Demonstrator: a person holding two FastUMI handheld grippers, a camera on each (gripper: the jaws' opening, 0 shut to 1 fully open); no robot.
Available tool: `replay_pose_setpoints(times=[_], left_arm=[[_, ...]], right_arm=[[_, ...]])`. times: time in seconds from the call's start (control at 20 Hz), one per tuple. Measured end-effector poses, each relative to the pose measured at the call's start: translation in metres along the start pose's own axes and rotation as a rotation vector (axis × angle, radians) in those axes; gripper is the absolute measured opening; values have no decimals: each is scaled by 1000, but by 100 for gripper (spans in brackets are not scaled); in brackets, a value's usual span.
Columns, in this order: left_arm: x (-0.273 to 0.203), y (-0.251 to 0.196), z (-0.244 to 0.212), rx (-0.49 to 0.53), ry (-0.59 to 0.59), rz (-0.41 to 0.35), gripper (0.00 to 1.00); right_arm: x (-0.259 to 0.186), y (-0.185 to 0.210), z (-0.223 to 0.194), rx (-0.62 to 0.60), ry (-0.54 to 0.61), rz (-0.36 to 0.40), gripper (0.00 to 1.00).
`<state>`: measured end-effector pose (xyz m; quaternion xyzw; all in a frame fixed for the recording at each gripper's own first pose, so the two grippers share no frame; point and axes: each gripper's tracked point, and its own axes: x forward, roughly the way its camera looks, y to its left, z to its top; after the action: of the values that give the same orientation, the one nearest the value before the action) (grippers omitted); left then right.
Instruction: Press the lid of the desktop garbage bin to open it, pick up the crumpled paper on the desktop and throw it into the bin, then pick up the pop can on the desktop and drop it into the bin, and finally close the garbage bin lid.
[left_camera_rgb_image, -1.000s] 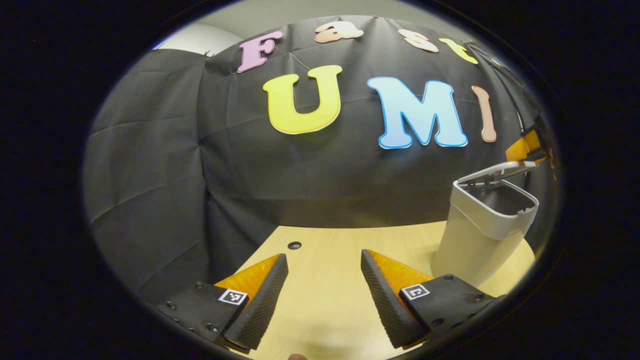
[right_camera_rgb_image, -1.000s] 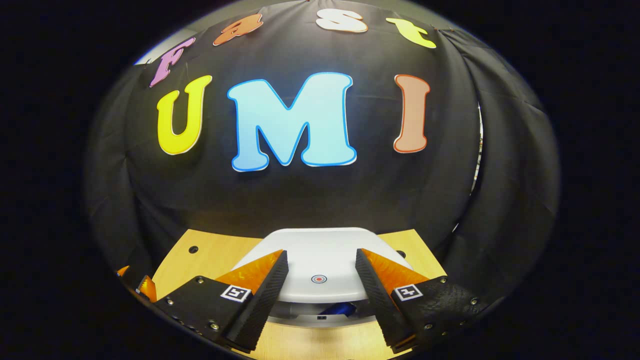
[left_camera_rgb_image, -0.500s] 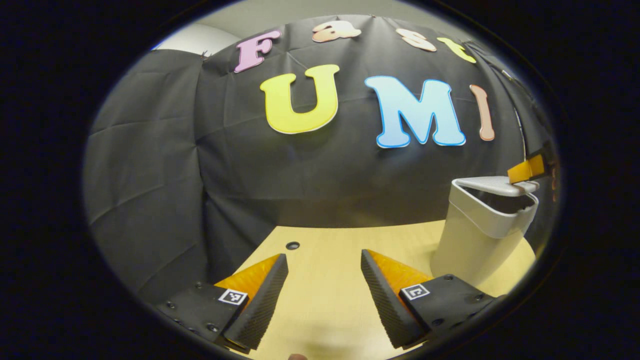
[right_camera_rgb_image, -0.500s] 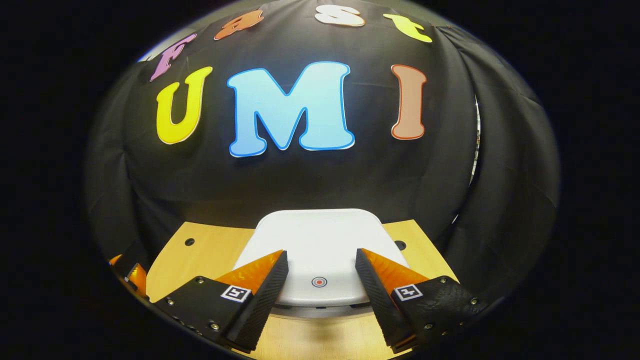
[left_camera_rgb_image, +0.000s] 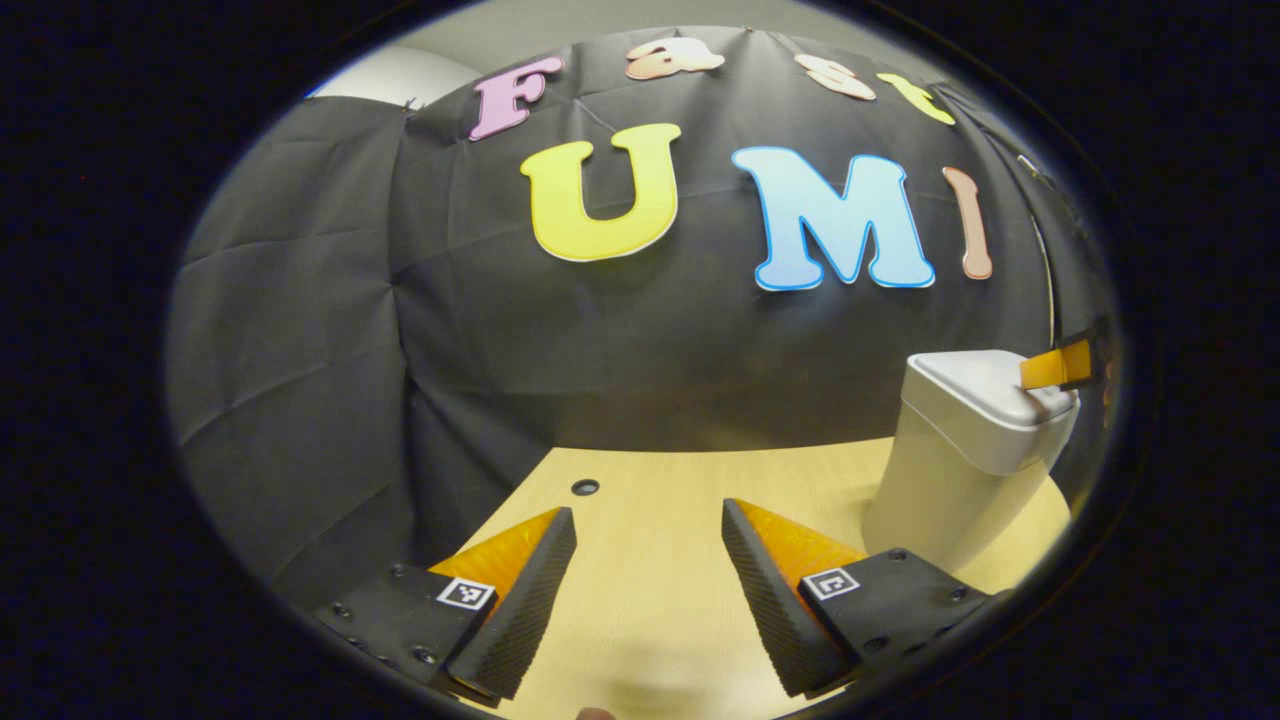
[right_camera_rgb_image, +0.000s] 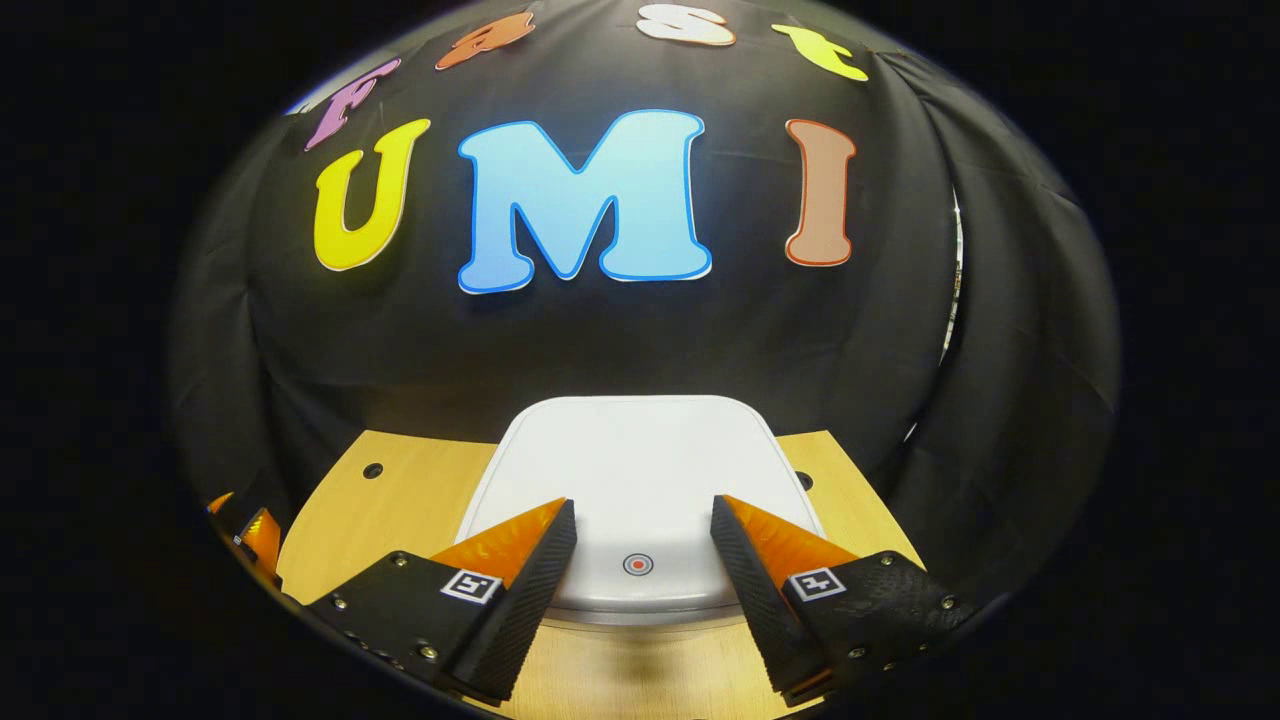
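Black cloth backs my wooden tabletop (left_camera_rgb_image: 650, 500). My bin (left_camera_rgb_image: 950, 470) stands near its right edge, lid (right_camera_rgb_image: 640, 470) down flat. My right gripper (right_camera_rgb_image: 640, 545) rests spread on the lid's front edge; my left gripper (left_camera_rgb_image: 648, 550) hangs spread over bare wood, gripping nothing.

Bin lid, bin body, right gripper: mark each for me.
bin lid (right_camera_rgb_image: 640, 470), right gripper view, flat top.
bin body (left_camera_rgb_image: 935, 500), left gripper view, side wall.
right gripper (right_camera_rgb_image: 640, 525), right gripper view, between its fingertips.
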<state>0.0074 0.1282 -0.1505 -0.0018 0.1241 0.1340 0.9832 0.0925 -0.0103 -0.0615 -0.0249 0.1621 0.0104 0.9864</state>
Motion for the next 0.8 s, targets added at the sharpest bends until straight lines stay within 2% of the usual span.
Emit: replay_pose_setpoints(times=[0.05,0.25,0.3,0.35,0.4,0.8], left_arm=[[-1,-2,-1,0,0,-2,96],[-1,-4,-3,8,3,-6,96],[-1,-5,-4,12,4,-7,100],[0,-5,-4,15,6,-9,96],[0,-7,-4,16,7,-12,100],[1,-14,-5,23,12,-27,100]], right_arm=[[0,0,0,-5,-4,1,89],[-1,0,-1,-14,-29,16,89],[-1,0,-1,-14,-37,20,89],[-2,0,-1,-15,-45,24,89],[-2,0,-3,-18,-51,27,89],[-1,0,-5,-20,-89,44,89]])
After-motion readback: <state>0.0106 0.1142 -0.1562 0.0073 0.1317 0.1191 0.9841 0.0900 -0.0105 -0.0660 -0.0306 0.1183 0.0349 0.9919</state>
